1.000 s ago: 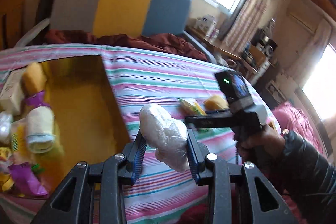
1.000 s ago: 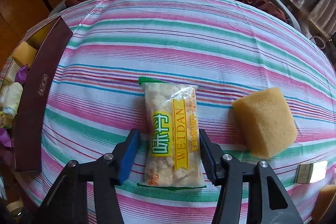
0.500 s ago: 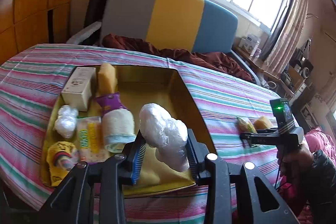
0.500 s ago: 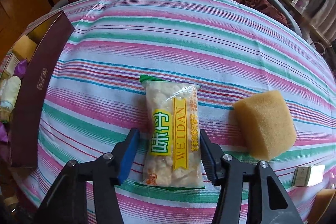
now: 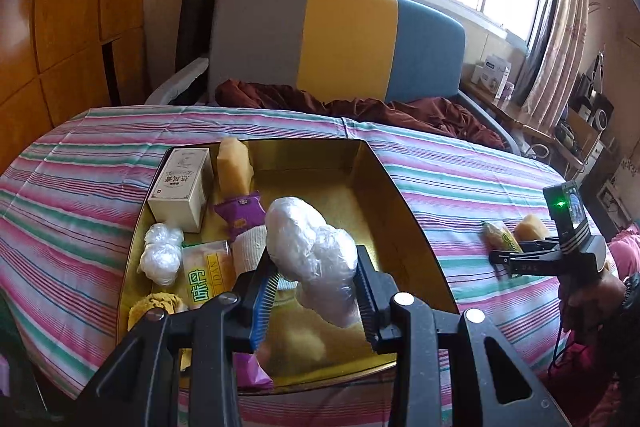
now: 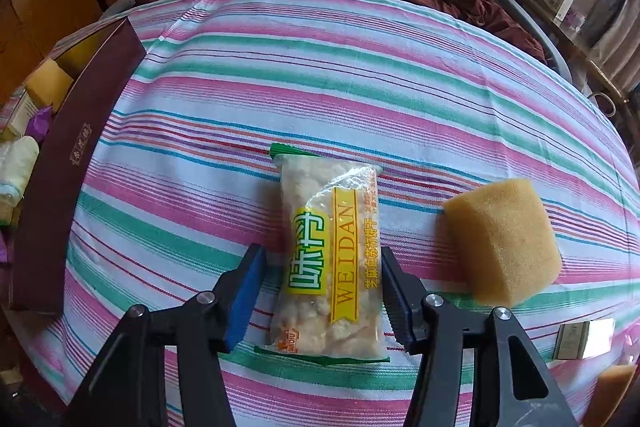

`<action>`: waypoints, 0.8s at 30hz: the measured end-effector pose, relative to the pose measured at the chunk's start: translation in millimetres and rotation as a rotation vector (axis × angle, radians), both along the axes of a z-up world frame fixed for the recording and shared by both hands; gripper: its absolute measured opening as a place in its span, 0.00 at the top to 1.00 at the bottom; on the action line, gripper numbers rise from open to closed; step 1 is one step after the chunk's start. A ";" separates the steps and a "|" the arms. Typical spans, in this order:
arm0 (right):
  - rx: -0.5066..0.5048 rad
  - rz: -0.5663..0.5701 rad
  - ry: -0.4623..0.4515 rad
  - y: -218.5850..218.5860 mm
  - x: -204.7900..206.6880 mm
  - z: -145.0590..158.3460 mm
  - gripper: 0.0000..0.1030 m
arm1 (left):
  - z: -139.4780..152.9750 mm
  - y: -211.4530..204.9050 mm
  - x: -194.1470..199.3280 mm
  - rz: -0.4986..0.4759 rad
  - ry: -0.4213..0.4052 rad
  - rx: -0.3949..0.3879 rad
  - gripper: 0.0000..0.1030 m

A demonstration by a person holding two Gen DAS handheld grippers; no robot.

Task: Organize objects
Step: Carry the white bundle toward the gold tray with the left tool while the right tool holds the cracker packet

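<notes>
My left gripper (image 5: 316, 279) is shut on a white plastic-wrapped bundle (image 5: 308, 247), held above the near part of the gold-lined box (image 5: 384, 187). Inside the box lie a white carton (image 5: 182, 187), a yellow sponge (image 5: 234, 163), a purple packet (image 5: 240, 211), a smaller white bundle (image 5: 160, 259) and a snack packet (image 5: 208, 271). My right gripper (image 6: 320, 255) points down at the striped cloth, open, its jaws on either side of a WEIDAN snack packet (image 6: 332, 227). A gap shows at the left pad.
A yellow sponge (image 6: 504, 239) lies just right of the packet. A small carton (image 6: 584, 335) and another sponge (image 6: 616, 387) sit at the near right edge. The box's maroon outer wall (image 6: 68, 167) stands at the left. A striped chair (image 5: 340, 39) is behind the table.
My left gripper has swung left with the bundle, from over the bare cloth to over the box. The right gripper stays over the snack packet.
</notes>
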State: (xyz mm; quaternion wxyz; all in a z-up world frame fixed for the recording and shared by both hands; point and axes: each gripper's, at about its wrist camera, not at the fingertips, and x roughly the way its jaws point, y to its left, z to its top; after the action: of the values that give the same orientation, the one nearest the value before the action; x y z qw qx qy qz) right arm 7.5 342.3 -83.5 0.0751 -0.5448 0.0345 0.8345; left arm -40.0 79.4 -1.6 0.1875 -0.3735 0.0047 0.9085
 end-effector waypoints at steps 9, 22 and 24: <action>0.037 0.009 -0.016 -3.4 -2.6 0.0 0.43 | -4.8 -2.0 -27.8 -0.009 -0.069 0.048 0.65; 0.047 0.027 -0.013 -5.7 -6.5 0.7 0.44 | -20.8 19.9 -126.1 -0.057 -0.201 0.043 0.65; 0.049 0.029 -0.012 -6.6 -6.9 0.5 0.44 | -27.9 26.9 -144.1 -0.045 -0.192 -0.006 0.64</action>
State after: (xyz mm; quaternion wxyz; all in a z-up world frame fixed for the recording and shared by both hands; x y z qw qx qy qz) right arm 0.6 335.8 -83.0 0.0765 -0.5480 0.0058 0.8329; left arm -184.1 106.3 -29.5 0.2062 -0.4590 -0.0025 0.8642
